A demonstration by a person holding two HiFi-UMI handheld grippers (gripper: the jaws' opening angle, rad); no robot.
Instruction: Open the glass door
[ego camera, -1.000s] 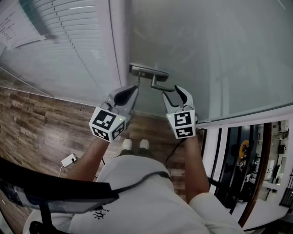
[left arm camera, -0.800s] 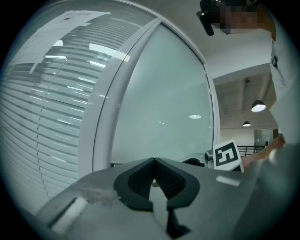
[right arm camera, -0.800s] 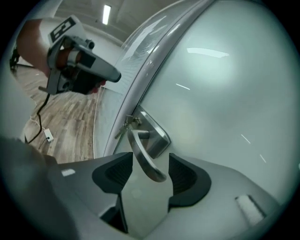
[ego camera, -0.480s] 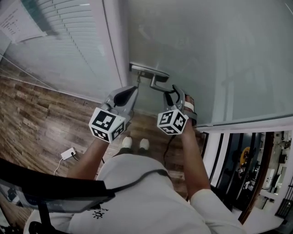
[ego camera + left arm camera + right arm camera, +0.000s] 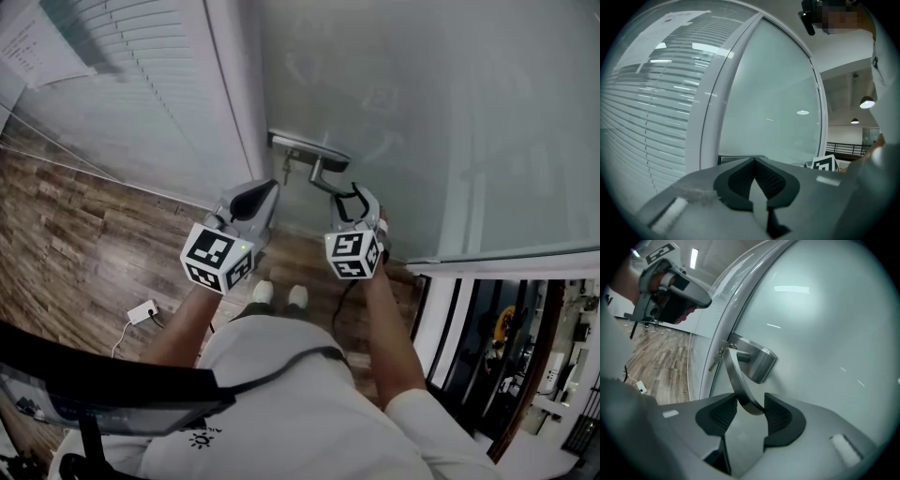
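Left gripper [image 5: 273, 185], placed as before by the frame of the glass door [image 5: 441, 112], jaws closed on nothing; door handle [image 5: 321, 173], tipped lower than a second ago; right gripper [image 5: 353, 193], sunk likewise, jaws part-open and closing, handle's end between them.

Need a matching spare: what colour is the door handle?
Lever handle: silver-grey metal, clearest in the right gripper view.

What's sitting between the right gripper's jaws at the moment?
The free end of the metal door handle, seen in the right gripper view; the right gripper is closing its jaws around it.
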